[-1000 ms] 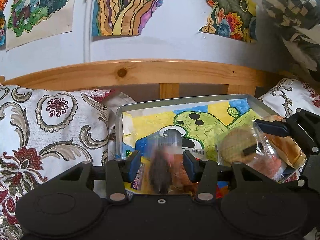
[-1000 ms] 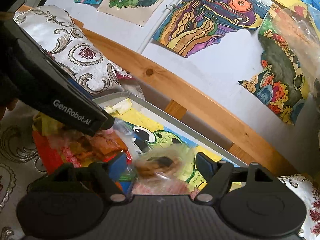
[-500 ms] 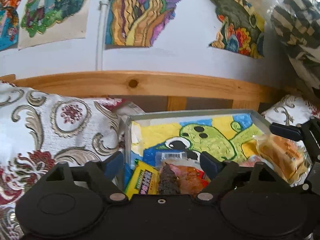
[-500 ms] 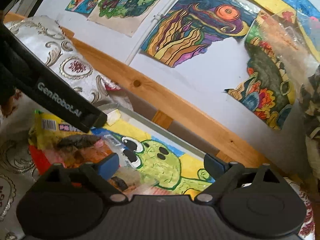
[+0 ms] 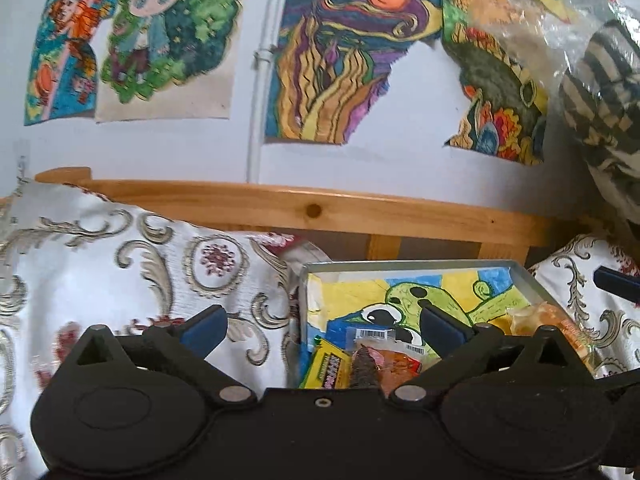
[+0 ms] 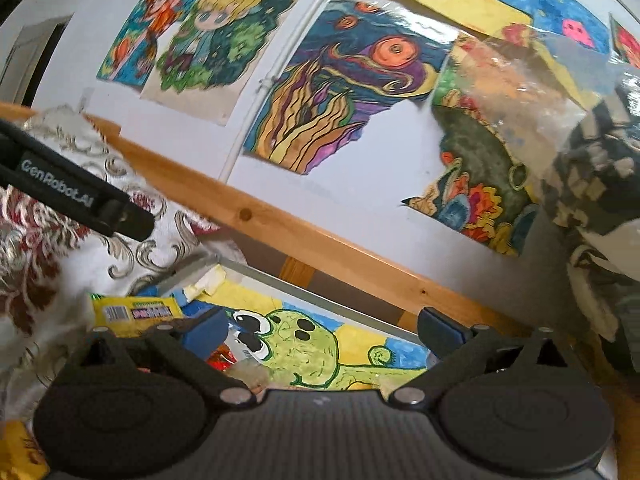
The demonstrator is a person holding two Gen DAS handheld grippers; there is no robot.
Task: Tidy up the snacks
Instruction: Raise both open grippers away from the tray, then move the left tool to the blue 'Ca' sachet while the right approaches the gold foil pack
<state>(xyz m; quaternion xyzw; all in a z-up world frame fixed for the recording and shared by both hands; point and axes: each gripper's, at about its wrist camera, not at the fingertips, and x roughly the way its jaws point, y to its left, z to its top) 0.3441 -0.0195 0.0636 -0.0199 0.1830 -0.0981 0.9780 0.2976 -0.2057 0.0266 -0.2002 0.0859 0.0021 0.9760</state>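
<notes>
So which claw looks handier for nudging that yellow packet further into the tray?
Probably the left claw. It is open, and the yellow packet lies just below its gap at the tray's near left corner. The right claw is open too, but the packet sits off to its left.

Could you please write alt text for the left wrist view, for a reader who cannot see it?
The open left gripper hovers, empty, over the near edge of a metal tray lined with a green cartoon drawing, where a yellow snack packet and clear-wrapped snacks lie. Behind are a patterned cushion, a wooden rail and a wall of coloured drawings.
</notes>
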